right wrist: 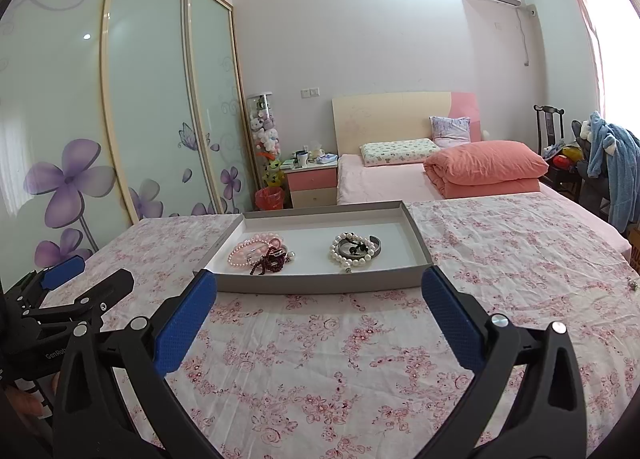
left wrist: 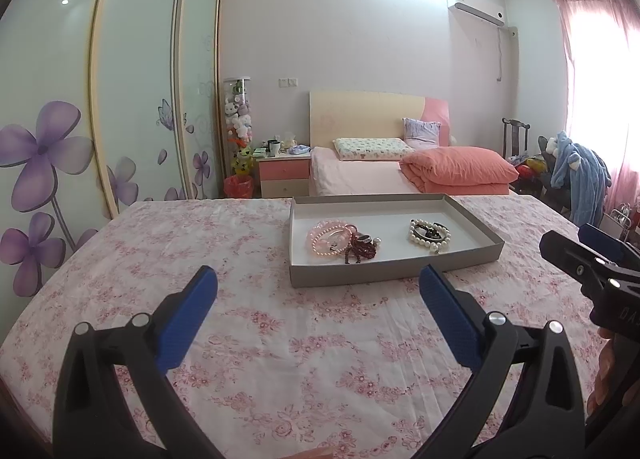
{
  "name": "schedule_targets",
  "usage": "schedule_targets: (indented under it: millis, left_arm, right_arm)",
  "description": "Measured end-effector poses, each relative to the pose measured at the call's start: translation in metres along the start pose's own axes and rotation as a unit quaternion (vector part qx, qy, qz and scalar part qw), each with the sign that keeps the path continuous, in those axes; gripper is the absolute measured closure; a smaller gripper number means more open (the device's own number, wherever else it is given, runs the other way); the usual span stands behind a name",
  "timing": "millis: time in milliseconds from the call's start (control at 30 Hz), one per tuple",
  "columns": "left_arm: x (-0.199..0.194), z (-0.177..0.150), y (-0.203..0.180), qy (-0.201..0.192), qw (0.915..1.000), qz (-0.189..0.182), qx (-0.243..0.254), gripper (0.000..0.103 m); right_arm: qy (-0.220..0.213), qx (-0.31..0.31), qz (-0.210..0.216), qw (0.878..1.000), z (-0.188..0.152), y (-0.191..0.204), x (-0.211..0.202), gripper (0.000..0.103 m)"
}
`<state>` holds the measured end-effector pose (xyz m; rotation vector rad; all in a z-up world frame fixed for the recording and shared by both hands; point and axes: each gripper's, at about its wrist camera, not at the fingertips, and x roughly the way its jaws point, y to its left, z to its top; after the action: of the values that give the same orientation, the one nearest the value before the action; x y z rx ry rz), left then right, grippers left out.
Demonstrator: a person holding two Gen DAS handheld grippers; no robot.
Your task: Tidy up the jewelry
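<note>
A shallow grey tray [left wrist: 360,273] [right wrist: 280,285] with a white floor lies on the pink floral cloth [left wrist: 280,339]. Its left half holds pink bead bracelets [left wrist: 328,237] [right wrist: 250,251] tangled with a dark red bead string [left wrist: 360,251] [right wrist: 270,261]. A pearl bracelet [left wrist: 430,237] [right wrist: 354,253] lies to the right, looped with a silver bangle [right wrist: 376,245]. My left gripper [left wrist: 318,271] [right wrist: 94,273] hovers open, short of the tray's front left. My right gripper [right wrist: 319,275] [left wrist: 568,237] is open too, just before the tray's front wall. Neither holds anything.
A small dark item [right wrist: 633,284] lies on the cloth far right. Behind the table stand a bed with an orange duvet [left wrist: 460,173], a pink nightstand [left wrist: 282,175], flowered wardrobe doors [left wrist: 136,99] on the left and a chair with a blue garment [right wrist: 616,167] on the right.
</note>
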<state>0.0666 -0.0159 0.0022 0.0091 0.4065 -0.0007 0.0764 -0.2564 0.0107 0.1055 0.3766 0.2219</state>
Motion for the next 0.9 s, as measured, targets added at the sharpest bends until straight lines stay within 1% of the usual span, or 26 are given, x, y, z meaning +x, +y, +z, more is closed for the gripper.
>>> schedule_targets:
  millis: [900]
  left_arm:
    - [0.0029, -0.0023, -0.0022, 0.006, 1.0000, -0.002, -0.001, 0.004]
  right_arm:
    - [0.001, 0.002, -0.001, 1.000, -0.0025, -0.0018, -0.0006, 0.002]
